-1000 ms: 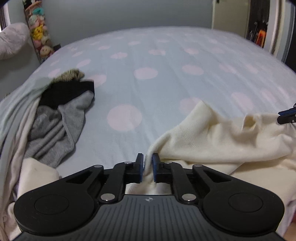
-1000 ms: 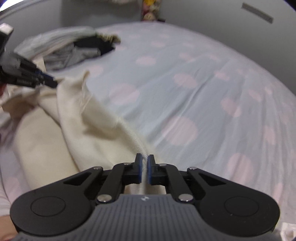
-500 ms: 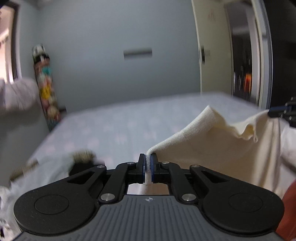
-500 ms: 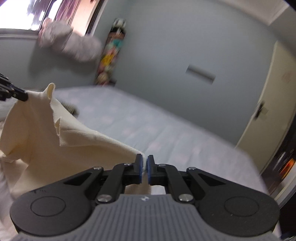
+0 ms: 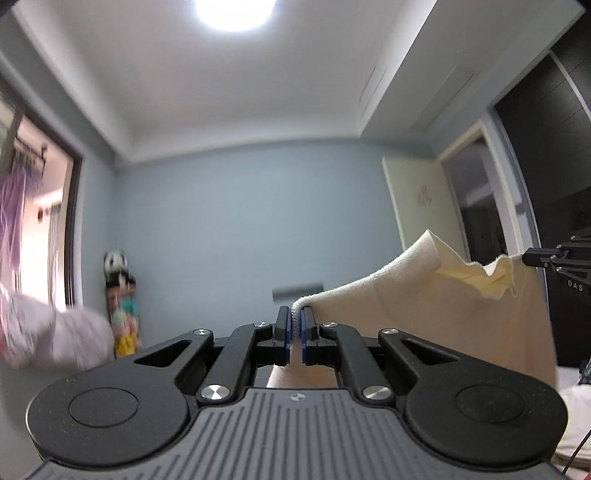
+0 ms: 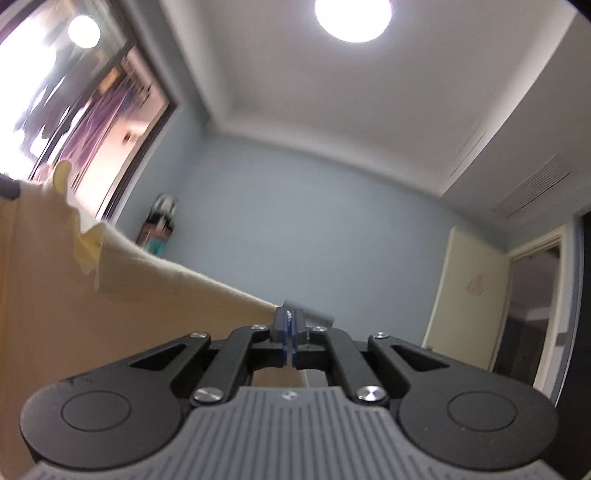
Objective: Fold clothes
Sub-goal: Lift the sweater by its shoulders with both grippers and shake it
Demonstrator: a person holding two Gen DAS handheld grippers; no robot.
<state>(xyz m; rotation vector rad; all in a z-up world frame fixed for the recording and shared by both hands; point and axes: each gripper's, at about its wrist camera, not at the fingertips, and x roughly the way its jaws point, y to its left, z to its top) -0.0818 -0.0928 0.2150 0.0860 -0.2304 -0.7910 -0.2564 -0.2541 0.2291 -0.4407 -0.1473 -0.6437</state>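
My left gripper (image 5: 294, 320) is shut on the ribbed edge of a cream knit garment (image 5: 461, 317), which stretches away to the right. The tip of the right gripper (image 5: 532, 257) shows at the far right of the left wrist view, pinching the same edge. My right gripper (image 6: 289, 320) is shut on the cream garment (image 6: 66, 314), which hangs to the left. The left gripper's tip (image 6: 9, 189) shows at the left edge of the right wrist view. Both grippers are raised and tilted up toward the ceiling. The bed is out of view.
A blue wall (image 5: 229, 236), a ceiling light (image 5: 236, 11), a cream door (image 5: 421, 206) and a dark wardrobe (image 5: 561, 147) fill the view. A stack of stuffed toys (image 5: 120, 295) stands by the window (image 6: 74, 122). A blurred pale cloth (image 5: 48, 332) lies at left.
Both grippers have lifted the cream garment off the bed and tilted upward. The views have swung from the polka-dot bed to the wall and ceiling.
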